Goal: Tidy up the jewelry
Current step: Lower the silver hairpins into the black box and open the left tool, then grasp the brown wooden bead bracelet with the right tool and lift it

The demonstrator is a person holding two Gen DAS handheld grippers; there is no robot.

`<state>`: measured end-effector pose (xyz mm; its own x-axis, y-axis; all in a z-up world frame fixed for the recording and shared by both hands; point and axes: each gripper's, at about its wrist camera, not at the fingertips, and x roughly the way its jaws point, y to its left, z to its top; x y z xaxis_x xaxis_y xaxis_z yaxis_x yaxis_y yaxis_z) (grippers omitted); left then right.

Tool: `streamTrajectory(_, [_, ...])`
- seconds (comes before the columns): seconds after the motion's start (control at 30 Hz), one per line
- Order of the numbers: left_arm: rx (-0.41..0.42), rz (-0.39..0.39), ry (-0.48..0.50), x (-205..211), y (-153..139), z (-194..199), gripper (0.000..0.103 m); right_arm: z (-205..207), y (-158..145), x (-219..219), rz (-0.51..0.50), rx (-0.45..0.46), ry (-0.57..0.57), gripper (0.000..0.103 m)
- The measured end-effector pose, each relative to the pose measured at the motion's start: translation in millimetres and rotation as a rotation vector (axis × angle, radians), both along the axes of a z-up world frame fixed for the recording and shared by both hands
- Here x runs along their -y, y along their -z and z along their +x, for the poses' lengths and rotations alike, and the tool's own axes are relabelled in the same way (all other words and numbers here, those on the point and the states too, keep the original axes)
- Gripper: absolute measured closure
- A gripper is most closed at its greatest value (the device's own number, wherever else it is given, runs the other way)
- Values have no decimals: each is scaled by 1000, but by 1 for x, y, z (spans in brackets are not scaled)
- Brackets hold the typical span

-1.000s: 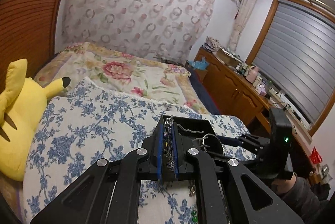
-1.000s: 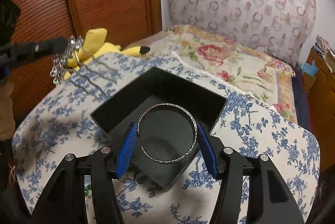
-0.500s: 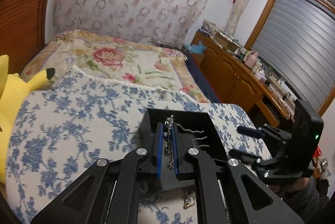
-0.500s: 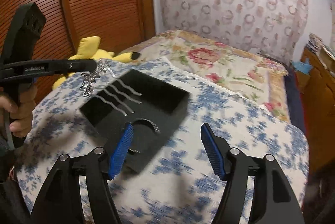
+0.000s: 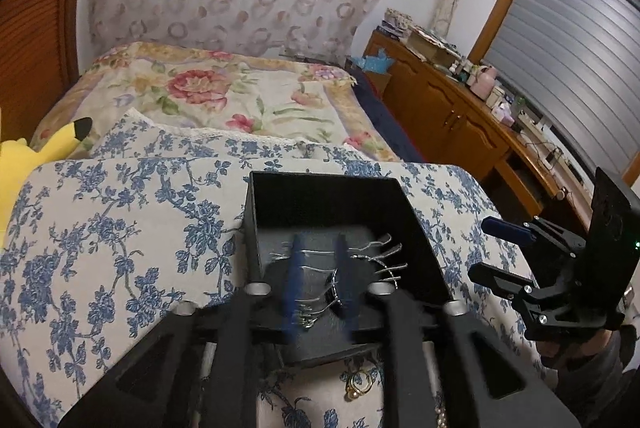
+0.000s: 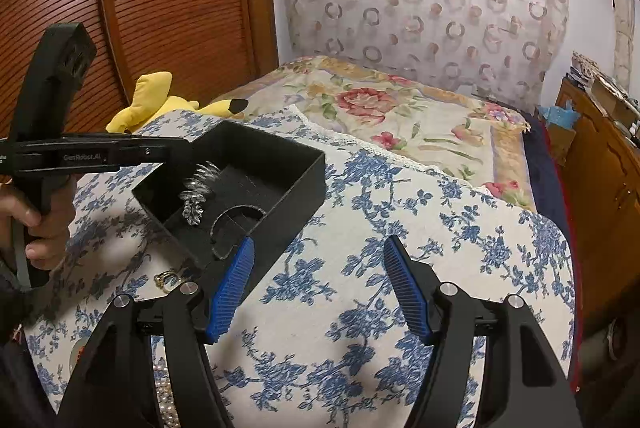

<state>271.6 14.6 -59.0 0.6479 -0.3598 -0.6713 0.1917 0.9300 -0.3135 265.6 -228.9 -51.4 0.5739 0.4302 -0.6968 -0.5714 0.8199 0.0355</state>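
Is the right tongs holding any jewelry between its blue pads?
No, in the right wrist view the right tongs stand open with only the floral cloth visible between the blue pads.

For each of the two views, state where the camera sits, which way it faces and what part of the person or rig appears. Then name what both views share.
Left wrist: sits on the left gripper, facing down into the black box; jaws opening, silver hairpiece between them.
Right wrist: sits on the right gripper, open over the cloth; the hand on the left gripper shows.
Shared: box, hairpiece, gold ring, yellow plush.
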Motion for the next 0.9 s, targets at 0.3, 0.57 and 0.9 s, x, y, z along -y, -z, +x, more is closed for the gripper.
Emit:
streamTrajectory(0.3, [58, 50, -11, -2, -12, -42, 54, -33, -6, 1, 19, 17, 19, 33])
streamTrajectory(0.57, [57, 74, -12, -6, -1, -101, 40, -82, -8, 4, 43, 25, 27, 33])
streamTrajectory(0.9, [99, 126, -19, -4, 9, -157, 16, -139, 23, 9, 55, -47, 32, 43])
